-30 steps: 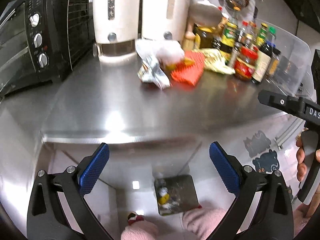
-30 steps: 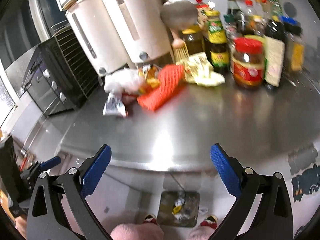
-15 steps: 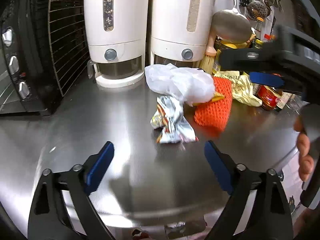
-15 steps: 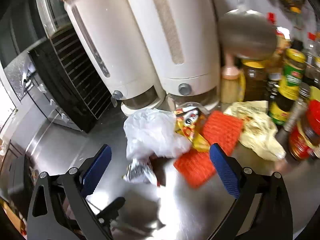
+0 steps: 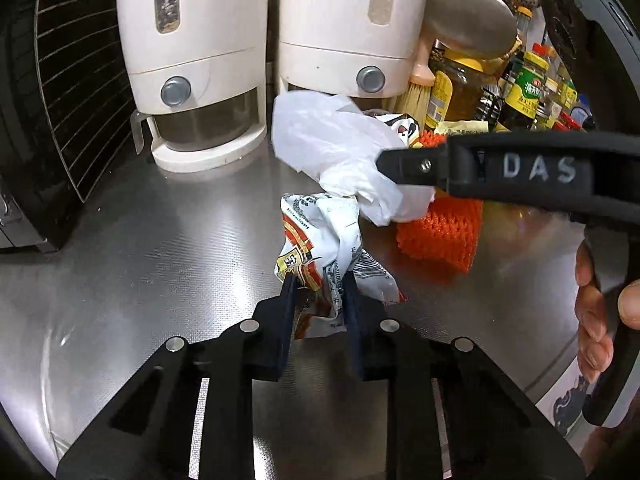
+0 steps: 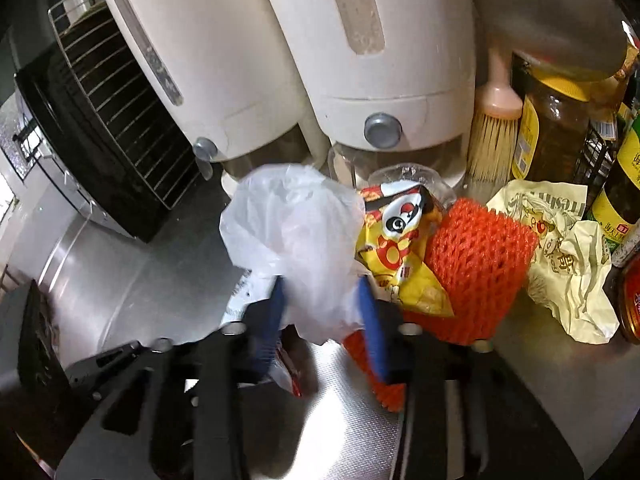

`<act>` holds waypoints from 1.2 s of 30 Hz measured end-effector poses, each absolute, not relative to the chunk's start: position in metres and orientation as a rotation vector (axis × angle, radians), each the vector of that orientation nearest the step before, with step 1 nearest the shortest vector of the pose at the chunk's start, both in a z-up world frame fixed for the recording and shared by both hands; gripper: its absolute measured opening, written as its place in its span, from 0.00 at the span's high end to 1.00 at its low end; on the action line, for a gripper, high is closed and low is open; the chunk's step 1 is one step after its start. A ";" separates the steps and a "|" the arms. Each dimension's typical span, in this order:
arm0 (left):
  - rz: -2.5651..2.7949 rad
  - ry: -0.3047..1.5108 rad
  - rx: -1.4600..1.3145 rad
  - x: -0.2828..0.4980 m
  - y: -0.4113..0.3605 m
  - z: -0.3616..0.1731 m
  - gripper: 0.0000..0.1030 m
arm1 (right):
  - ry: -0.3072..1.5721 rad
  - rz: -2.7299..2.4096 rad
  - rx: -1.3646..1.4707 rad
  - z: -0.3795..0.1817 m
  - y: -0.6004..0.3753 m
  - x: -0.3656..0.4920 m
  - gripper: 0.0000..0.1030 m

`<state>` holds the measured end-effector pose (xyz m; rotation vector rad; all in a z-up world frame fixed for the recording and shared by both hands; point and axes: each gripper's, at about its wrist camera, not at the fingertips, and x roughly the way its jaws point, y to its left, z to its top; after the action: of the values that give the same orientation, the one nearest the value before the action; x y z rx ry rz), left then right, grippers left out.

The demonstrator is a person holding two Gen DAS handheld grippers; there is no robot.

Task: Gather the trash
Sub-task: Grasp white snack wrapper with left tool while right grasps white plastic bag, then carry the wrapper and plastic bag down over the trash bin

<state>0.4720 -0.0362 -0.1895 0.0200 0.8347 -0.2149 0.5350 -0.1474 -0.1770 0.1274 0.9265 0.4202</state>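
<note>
Where dispensers (image 5: 192, 60) back the pile, orange netting (image 6: 476, 268) crowds the plastic bag (image 6: 296, 236).

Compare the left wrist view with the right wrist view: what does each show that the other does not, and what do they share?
Only the left wrist view shows the left gripper, whose jaws have just been closing, pinching the silver printed wrapper, and a hand.

Only the right wrist view shows the right gripper, jaws likewise just closing, gripping the white plastic bag, the yellow snack packet in full, and the crumpled cream paper spread out.

Both show the bag, the orange foam net and two white dispensers.
</note>
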 end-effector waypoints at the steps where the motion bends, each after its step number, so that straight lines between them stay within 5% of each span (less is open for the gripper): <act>1: -0.215 0.836 0.027 0.472 -0.037 -0.189 0.83 | 0.930 0.425 0.125 -0.178 -0.146 0.535 0.79; 6: -0.204 0.833 0.037 0.464 -0.037 -0.186 0.88 | 0.909 0.422 0.109 -0.175 -0.148 0.524 0.95; 24: -0.133 0.662 0.059 0.355 -0.038 -0.086 0.90 | 0.690 0.358 0.039 -0.068 -0.195 0.401 0.97; 36: -0.195 0.658 0.064 0.270 -0.066 -0.093 0.90 | 0.726 0.353 0.056 -0.105 -0.237 0.310 0.98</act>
<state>0.2703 -0.0657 -0.0926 0.0637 0.6575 -0.1954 0.3097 -0.2374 -0.1047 0.0562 0.7257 0.3534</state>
